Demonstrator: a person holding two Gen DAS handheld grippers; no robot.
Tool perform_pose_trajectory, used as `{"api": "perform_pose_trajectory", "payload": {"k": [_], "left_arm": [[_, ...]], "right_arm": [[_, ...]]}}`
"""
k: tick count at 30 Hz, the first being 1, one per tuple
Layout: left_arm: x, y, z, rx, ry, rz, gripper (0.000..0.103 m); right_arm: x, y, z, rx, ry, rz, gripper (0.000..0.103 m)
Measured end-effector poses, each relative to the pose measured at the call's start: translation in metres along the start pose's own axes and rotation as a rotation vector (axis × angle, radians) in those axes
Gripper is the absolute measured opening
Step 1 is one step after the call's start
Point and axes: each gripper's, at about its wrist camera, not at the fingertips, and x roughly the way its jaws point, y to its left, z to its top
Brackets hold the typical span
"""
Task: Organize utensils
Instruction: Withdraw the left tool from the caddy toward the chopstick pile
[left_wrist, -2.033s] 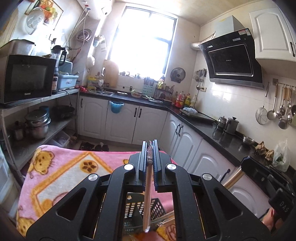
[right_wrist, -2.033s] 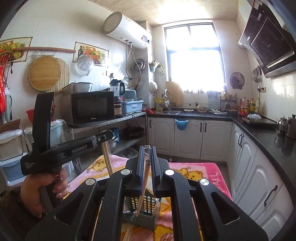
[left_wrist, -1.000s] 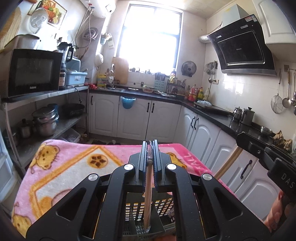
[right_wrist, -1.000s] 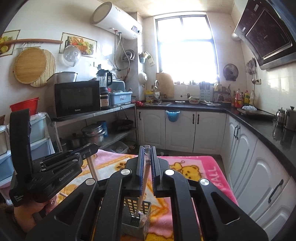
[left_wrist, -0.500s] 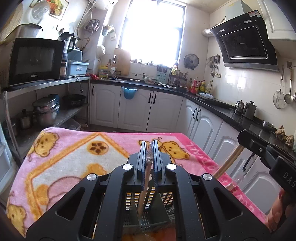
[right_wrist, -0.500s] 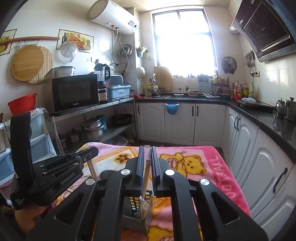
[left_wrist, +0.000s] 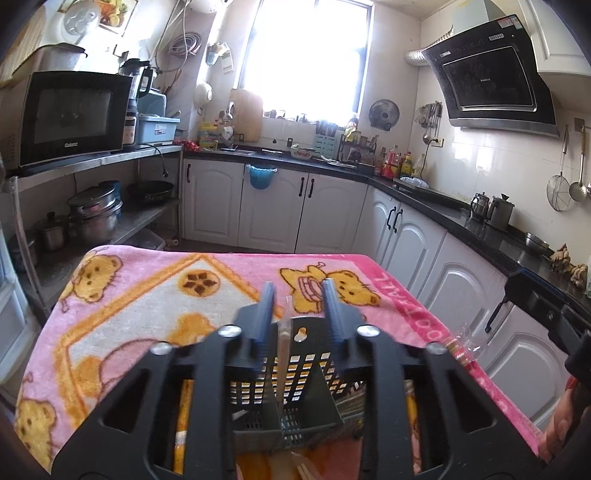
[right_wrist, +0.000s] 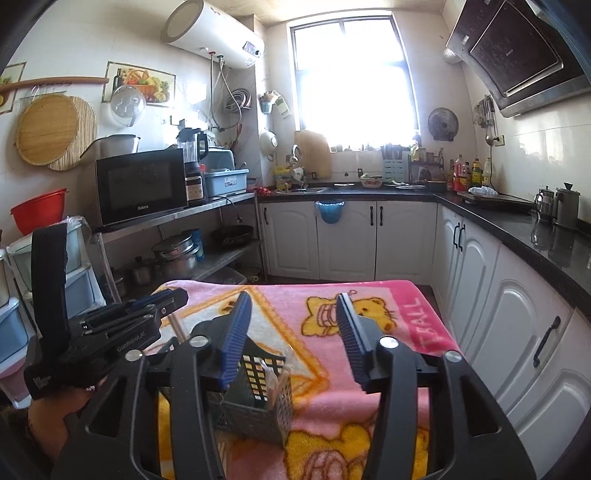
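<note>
Both grippers were spread wide, holding nothing. The left gripper (left_wrist: 298, 291) hung right over the caddy (left_wrist: 284, 398), and the right gripper (right_wrist: 293, 325) sat above and a bit to its right. The caddy stood on the blanket (right_wrist: 369, 306). The chopsticks (left_wrist: 283, 354) were inside it, long axis close to upright with the tops leaning slightly. From the right wrist view only their tops (right_wrist: 271, 376) poked out.
</note>
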Motion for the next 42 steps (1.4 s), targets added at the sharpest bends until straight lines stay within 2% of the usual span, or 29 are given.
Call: {"api": "perform_pose_trajectory", "payload": {"k": [2,5,8,14,21,35,42], "left_arm": [[-0.003,0.0,0.0,-0.001,0.008,0.0,0.027],[-0.007,-0.001,-0.002,-0.001,0.021,0.006,0.035],[-0.014,-0.002,-0.002,0.003,0.015,0.006,0.044],[-0.029,-0.001,0.0,0.0,0.019,0.011,0.065],[-0.05,-0.001,0.001,-0.004,-0.001,0.008,0.091],[-0.081,0.004,-0.011,-0.018,-0.016,0.036,0.092],[-0.089,0.009,-0.025,-0.031,0.01,0.045,0.092]], "right_arm": [[-0.004,-0.002,-0.002,-0.003,0.004,-0.003,0.055],[-0.009,-0.005,-0.005,0.013,0.005,-0.01,0.064],[-0.014,-0.007,-0.005,0.03,0.002,-0.007,0.067],[-0.024,-0.005,-0.009,0.026,0.0,-0.013,0.075],[-0.036,-0.006,-0.014,0.02,0.001,-0.027,0.079],[-0.055,-0.006,-0.028,0.033,0.008,-0.025,0.082],[-0.057,0.001,-0.041,0.014,0.038,-0.01,0.083]]}}
